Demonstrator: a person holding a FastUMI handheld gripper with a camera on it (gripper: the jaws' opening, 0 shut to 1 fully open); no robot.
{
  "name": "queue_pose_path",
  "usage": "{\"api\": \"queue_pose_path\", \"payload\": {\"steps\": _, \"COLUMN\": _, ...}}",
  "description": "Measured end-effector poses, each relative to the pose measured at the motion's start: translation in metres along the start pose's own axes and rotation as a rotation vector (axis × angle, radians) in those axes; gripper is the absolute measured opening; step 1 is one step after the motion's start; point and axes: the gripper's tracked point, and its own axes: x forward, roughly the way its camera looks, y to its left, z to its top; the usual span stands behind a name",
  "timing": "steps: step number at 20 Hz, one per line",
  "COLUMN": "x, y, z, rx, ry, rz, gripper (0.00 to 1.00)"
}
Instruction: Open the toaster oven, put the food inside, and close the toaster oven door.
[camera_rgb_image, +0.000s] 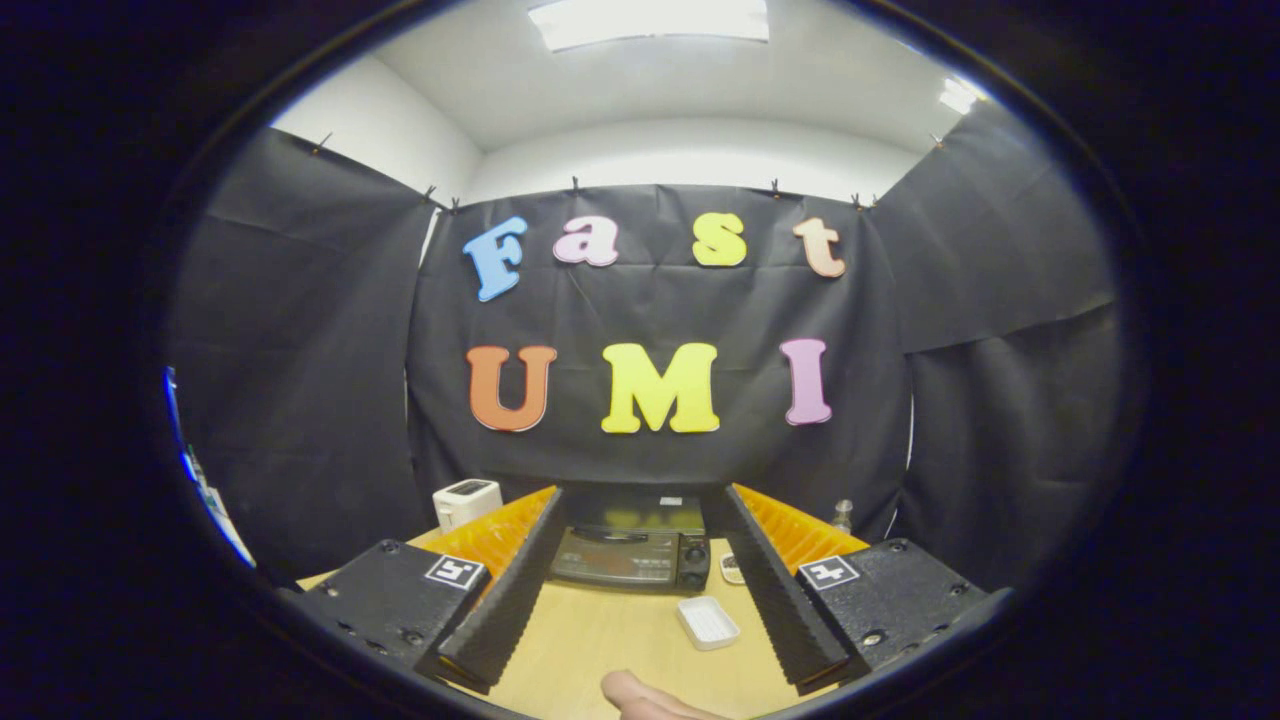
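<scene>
gripper (640, 585) spread, toaster oven (632, 548) beyond

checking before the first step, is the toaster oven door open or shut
Shut: the toaster oven door stands flush against its front, beyond the open gripper, whose fingers hold nothing.

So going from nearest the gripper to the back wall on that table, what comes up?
Pale food piece, with the open gripper above it → small white tray → black toaster oven, door closed.
</scene>
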Motion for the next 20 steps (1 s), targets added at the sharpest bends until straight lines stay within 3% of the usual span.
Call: {"api": "queue_pose_path", "payload": {"steps": 20, "x": 0.014, "y": 0.011, "z": -0.025, "rx": 0.015, "ry": 0.053, "rz": 0.049, "gripper": 0.99}}
